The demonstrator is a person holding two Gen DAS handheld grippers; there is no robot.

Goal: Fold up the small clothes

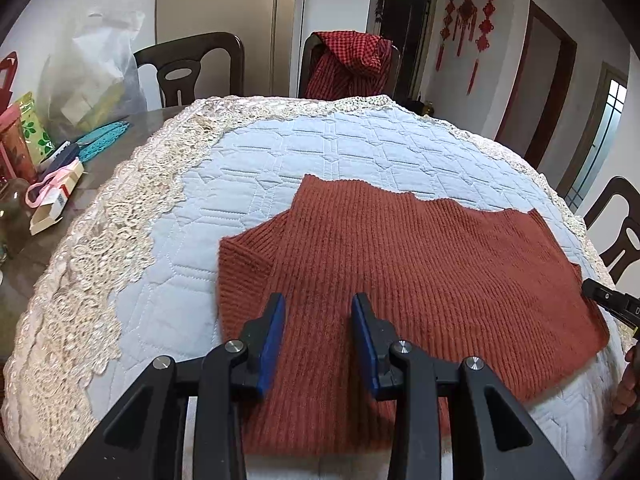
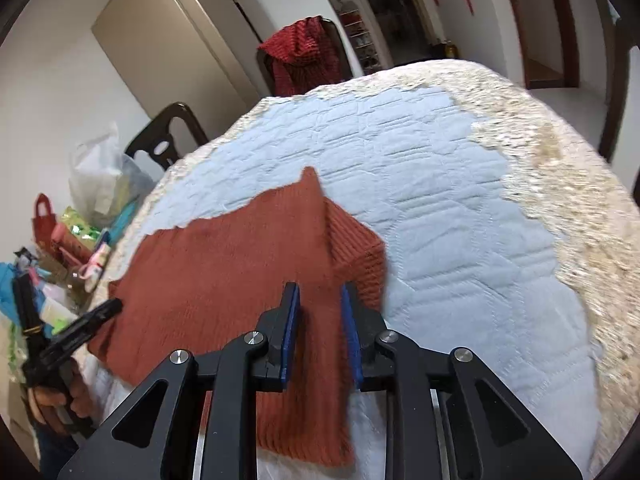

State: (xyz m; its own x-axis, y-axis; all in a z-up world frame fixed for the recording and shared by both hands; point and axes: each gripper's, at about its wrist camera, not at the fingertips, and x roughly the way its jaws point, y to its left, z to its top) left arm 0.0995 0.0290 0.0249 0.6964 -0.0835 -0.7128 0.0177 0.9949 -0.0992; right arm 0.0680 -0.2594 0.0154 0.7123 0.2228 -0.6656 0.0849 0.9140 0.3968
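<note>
rust-red knit sweater (image 1: 400, 264): flat on quilted blue table cover (image 1: 280, 152), lower centre of frame | left gripper (image 1: 318, 304): jaws narrowly apart above sweater, gripping nothing | right gripper (image 2: 318, 292): jaws narrowly apart over sweater's folded sleeve, no grip seen

Both wrist cameras sat close above sweater (image 1: 400, 264) (image 2: 224, 268), angled down across it toward far chair (image 1: 348, 64) (image 2: 304, 56); both shared sweater.

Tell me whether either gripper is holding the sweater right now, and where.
Nothing is held. The left gripper and right gripper stand open over the rust sweater.
</note>
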